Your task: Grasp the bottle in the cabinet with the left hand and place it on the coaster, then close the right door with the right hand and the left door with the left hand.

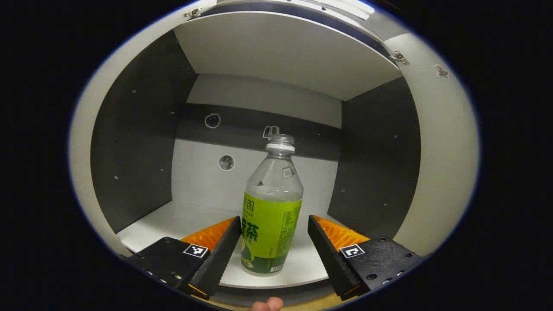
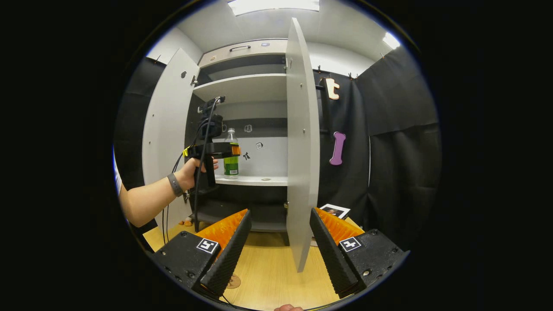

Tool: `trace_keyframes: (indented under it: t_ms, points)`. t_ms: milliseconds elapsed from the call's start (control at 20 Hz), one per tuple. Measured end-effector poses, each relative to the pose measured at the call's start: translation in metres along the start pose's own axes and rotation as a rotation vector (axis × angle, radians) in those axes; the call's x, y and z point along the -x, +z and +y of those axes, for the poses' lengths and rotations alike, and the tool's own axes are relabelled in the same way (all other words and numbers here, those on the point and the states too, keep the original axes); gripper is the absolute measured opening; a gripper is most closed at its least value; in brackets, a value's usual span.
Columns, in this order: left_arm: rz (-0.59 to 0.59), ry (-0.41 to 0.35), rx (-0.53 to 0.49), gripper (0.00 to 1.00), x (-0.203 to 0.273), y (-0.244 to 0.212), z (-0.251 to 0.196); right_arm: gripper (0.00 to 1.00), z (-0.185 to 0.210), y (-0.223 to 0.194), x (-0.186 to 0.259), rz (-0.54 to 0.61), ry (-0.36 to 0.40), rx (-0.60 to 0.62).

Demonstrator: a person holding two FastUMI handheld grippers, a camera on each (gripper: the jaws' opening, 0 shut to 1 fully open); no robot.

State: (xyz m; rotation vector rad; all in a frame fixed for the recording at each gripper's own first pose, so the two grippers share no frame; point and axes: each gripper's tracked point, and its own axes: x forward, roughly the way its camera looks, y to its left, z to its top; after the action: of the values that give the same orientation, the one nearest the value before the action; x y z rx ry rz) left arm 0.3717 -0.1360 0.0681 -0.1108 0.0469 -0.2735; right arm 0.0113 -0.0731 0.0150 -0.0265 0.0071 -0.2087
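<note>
A clear bottle (image 1: 271, 207) with a green label stands upright on the white cabinet shelf (image 1: 185, 220). My left gripper (image 1: 273, 220) is open, one finger on each side of the bottle's lower half, with small gaps. In the right gripper view the bottle (image 2: 231, 162) stands on the shelf (image 2: 255, 180), and a hand (image 2: 194, 170) holds the left gripper (image 2: 218, 150) up against it. My right gripper (image 2: 280, 212) is open and holds nothing, low over the wooden table (image 2: 276, 268). The right door (image 2: 302, 151) stands open, edge-on just beyond it. A round brown coaster (image 2: 233, 281) lies on the table.
The left door (image 2: 166, 129) is swung wide open beside the arm. An upper shelf (image 1: 281, 52) roofs the bottle's compartment, whose side walls (image 1: 138, 142) are dark. A small card (image 2: 335, 211) lies on the table at the right.
</note>
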Motion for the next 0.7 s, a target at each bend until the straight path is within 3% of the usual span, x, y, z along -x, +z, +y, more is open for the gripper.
trace_keyframes:
  t_ms: [350,400,500,700]
  points:
    - [-0.02,0.066,-0.075,0.93,-0.021,0.004,0.018,0.84,-0.008,-0.001,-0.006,-0.003,-0.01,-0.012]
    - [-0.024,0.075,-0.082,0.81,-0.021,0.005,0.02,0.84,-0.008,0.0,-0.007,-0.005,-0.007,-0.011]
    - [-0.031,0.076,-0.075,0.74,-0.018,0.008,0.019,0.84,-0.007,-0.001,-0.007,-0.007,-0.004,-0.009]
    - [-0.047,0.037,-0.059,0.71,-0.007,0.018,0.014,0.84,-0.006,-0.003,-0.006,-0.005,0.003,-0.016]
